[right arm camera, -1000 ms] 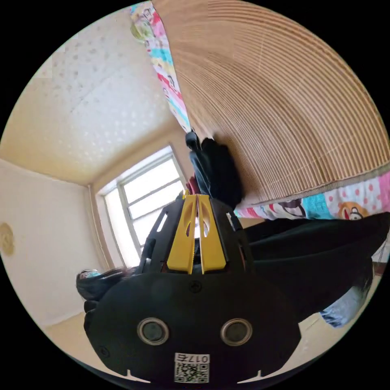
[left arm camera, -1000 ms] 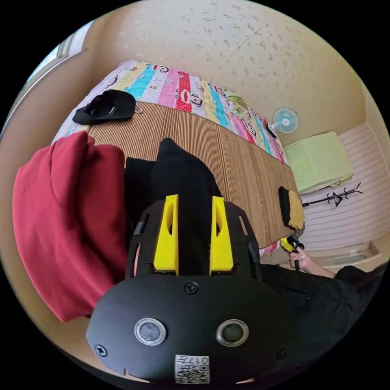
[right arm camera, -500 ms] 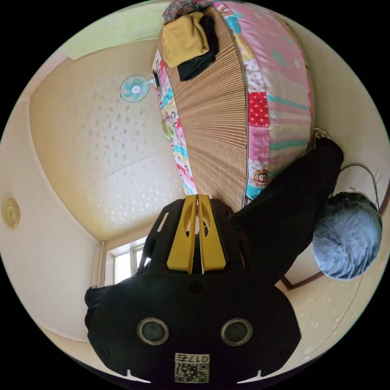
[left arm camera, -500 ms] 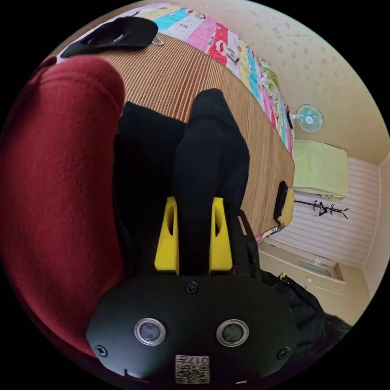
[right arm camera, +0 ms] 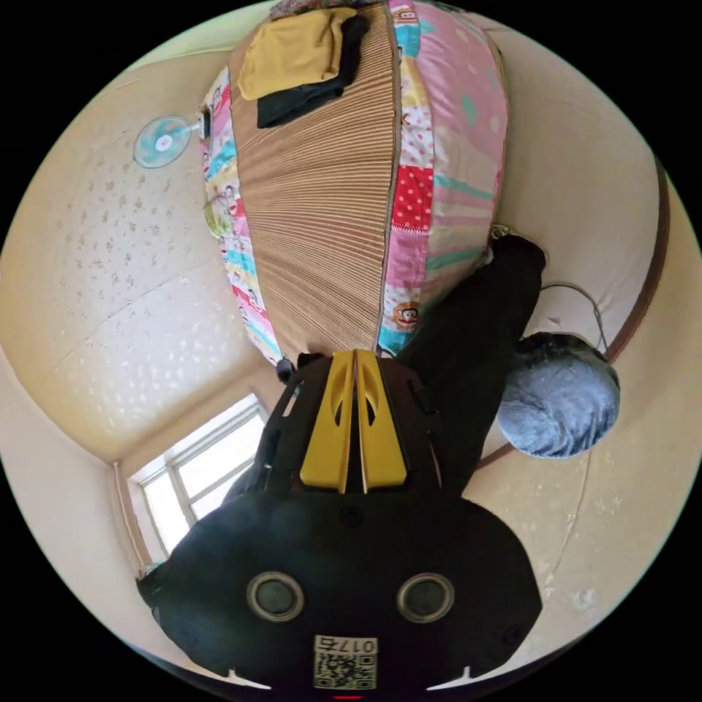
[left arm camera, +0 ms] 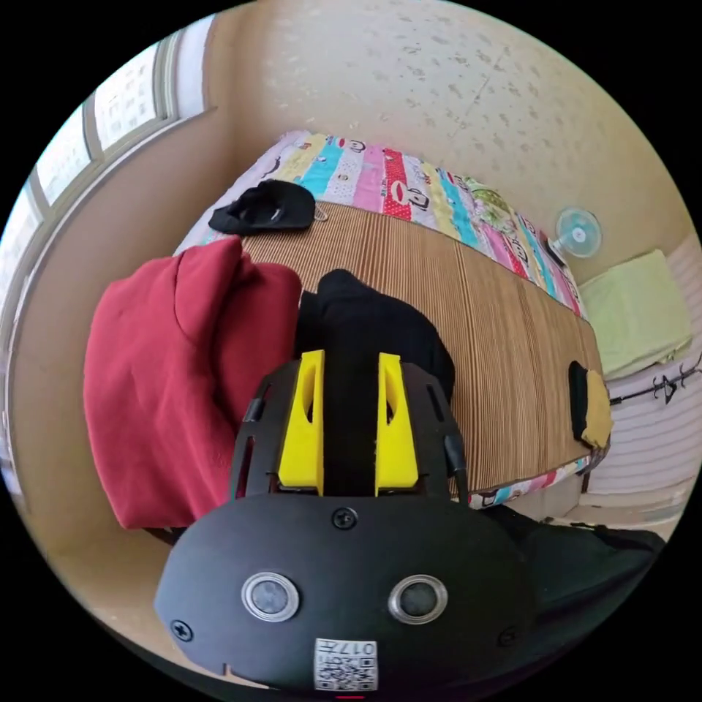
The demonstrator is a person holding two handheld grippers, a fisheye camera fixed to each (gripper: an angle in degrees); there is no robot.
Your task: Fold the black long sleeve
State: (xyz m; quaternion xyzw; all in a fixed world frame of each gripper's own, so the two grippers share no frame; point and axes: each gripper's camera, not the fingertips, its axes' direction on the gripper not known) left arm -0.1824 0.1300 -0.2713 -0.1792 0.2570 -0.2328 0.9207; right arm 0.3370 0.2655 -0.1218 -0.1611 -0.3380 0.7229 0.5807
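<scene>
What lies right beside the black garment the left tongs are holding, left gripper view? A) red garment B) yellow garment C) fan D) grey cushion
A: the red garment lies bunched right against the black long sleeve that sits between the jaws of the left tongs, at the near end of the striped mat; the yellow garment lies at the mat's far end.

Daylight comes through the window (left arm camera: 95, 139); cream speckled wall (left arm camera: 439, 80), a fan (left arm camera: 578, 232) on it, reed mat (left arm camera: 482, 322) over the bed (right arm camera: 446, 146).
</scene>
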